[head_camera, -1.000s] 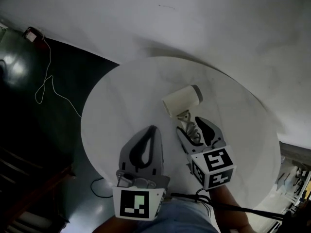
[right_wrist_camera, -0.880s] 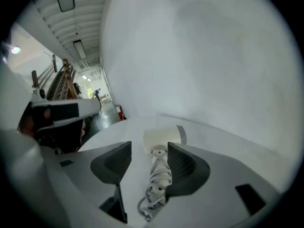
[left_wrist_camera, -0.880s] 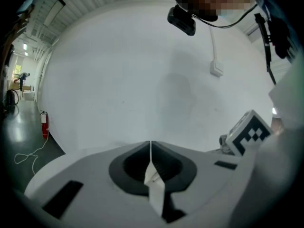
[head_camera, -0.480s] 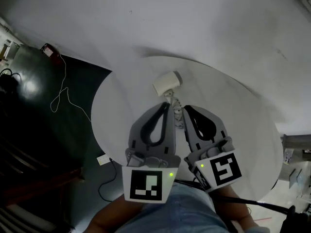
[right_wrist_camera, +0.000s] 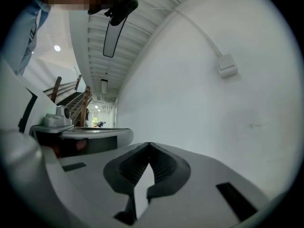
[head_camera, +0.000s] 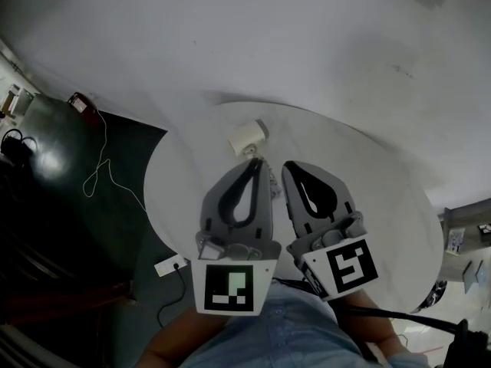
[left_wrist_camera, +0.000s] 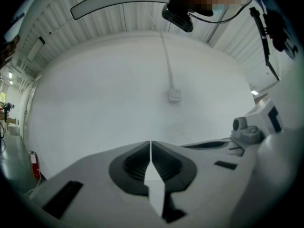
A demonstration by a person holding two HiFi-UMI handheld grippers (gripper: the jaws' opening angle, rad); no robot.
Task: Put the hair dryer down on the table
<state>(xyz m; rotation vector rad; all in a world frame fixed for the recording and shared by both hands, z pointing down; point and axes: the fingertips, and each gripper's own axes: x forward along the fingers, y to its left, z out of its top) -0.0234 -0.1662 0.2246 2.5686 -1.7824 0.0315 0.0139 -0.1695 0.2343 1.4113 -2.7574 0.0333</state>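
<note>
We've let go: right gripper [head_camera: 291, 167] drawn back, jaws together, empty; left gripper [head_camera: 256, 162] closed too. Hair dryer [head_camera: 247, 137] lies on table [head_camera: 383, 205] just beyond both tips. Placement looks done.

The left hand-held gripper [head_camera: 258, 164] and right hand-held gripper [head_camera: 289, 168] sit level, side by side, each with jaws closed together.
</note>
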